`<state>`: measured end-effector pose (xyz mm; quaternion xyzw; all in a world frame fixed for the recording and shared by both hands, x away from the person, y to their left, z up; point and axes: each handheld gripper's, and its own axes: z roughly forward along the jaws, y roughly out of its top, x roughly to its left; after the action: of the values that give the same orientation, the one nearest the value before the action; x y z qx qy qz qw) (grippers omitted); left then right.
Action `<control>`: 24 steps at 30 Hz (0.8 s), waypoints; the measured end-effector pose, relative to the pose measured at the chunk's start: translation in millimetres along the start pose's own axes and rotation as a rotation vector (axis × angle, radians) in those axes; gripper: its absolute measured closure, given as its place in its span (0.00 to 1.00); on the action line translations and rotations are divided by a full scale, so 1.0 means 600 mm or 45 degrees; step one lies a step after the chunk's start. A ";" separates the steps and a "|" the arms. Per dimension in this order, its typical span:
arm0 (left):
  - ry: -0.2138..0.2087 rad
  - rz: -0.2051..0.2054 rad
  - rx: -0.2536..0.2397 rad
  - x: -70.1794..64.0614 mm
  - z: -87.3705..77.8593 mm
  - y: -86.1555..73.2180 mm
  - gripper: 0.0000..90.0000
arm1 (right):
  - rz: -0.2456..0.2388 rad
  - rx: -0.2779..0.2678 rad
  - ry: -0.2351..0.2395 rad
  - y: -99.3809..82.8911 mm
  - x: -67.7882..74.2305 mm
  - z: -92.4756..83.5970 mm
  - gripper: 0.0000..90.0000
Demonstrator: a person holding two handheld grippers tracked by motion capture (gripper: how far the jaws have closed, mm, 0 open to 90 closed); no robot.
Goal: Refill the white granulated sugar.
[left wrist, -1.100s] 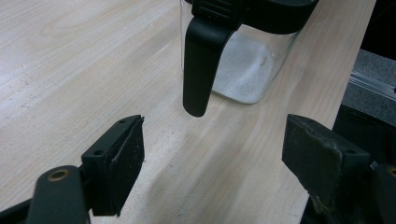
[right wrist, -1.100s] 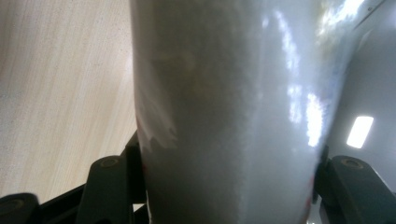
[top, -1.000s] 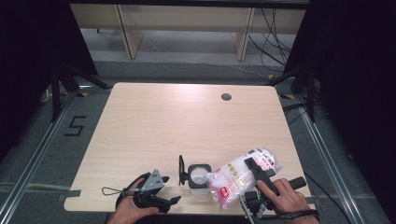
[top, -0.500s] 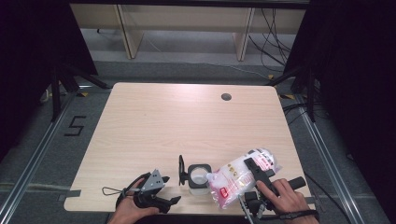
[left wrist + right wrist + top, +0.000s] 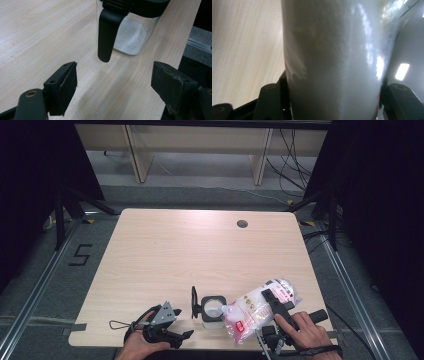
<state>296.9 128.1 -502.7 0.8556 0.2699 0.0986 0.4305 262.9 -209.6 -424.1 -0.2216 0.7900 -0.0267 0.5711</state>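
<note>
Pouring looks like the step in hand, judging by the layout. Left tool (image 5: 167, 332) sits low on the surface (image 5: 200, 255) near the front edge, jaws wide apart, nothing in them, aimed at the jar's black handle (image 5: 108, 32). Jar (image 5: 212, 309) stands just right of it, some white grains inside. Right tool (image 5: 274, 307) is clamped around a bag (image 5: 257, 307) of white grains, tilted w/ its mouth at the jar rim. Next, probably: tip further, keep the mouth over the opening. Front edge is close; plenty of bare surface behind.
</note>
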 end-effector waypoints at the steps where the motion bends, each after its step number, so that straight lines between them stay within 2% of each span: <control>1: 0.001 0.009 0.014 0.002 -0.001 0.000 0.23 | 0.002 0.001 0.000 0.000 0.000 0.000 0.47; 3: -0.001 0.011 0.016 0.002 -0.001 0.001 0.23 | 0.025 0.006 0.007 0.001 0.002 -0.001 0.47; 4: 0.014 0.006 -0.010 0.000 0.000 0.000 0.23 | 0.018 0.004 0.007 0.001 0.002 -0.001 0.47; 8: 0.014 0.005 -0.011 0.000 0.000 0.000 0.23 | 0.039 0.019 0.023 0.002 0.003 -0.003 0.47; 15: 0.014 0.006 -0.010 0.000 0.000 0.000 0.23 | 0.030 0.000 0.004 0.001 0.003 -0.002 0.47; 17: 0.009 0.026 -0.011 0.001 0.000 0.000 0.23 | 0.023 -0.001 0.002 0.001 0.002 -0.001 0.47; 18: 0.014 0.005 -0.010 0.000 0.000 0.000 0.23 | 0.004 -0.006 -0.006 0.000 0.000 -0.001 0.47; 20: 0.014 0.006 -0.011 0.000 0.000 0.000 0.23 | 0.018 0.001 0.004 0.000 0.002 -0.001 0.47; 21: 0.013 0.042 -0.013 0.002 0.000 0.001 0.23 | 0.038 0.010 0.022 0.000 0.002 -0.003 0.47; 22: 0.012 0.041 -0.014 0.002 -0.001 0.001 0.23 | 0.048 0.006 0.025 0.000 0.002 -0.003 0.47; 23: 0.013 0.043 -0.013 0.003 -0.001 0.001 0.23 | 0.040 -0.018 -0.006 -0.001 0.002 -0.002 0.47; 24: 0.014 0.041 -0.014 0.002 -0.001 0.001 0.23 | 0.041 -0.006 0.013 -0.001 0.001 -0.002 0.47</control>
<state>298.2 129.0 -502.3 0.8570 0.2578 0.1116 0.4320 261.7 -210.8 -423.9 -0.2102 0.7964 -0.0168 0.5669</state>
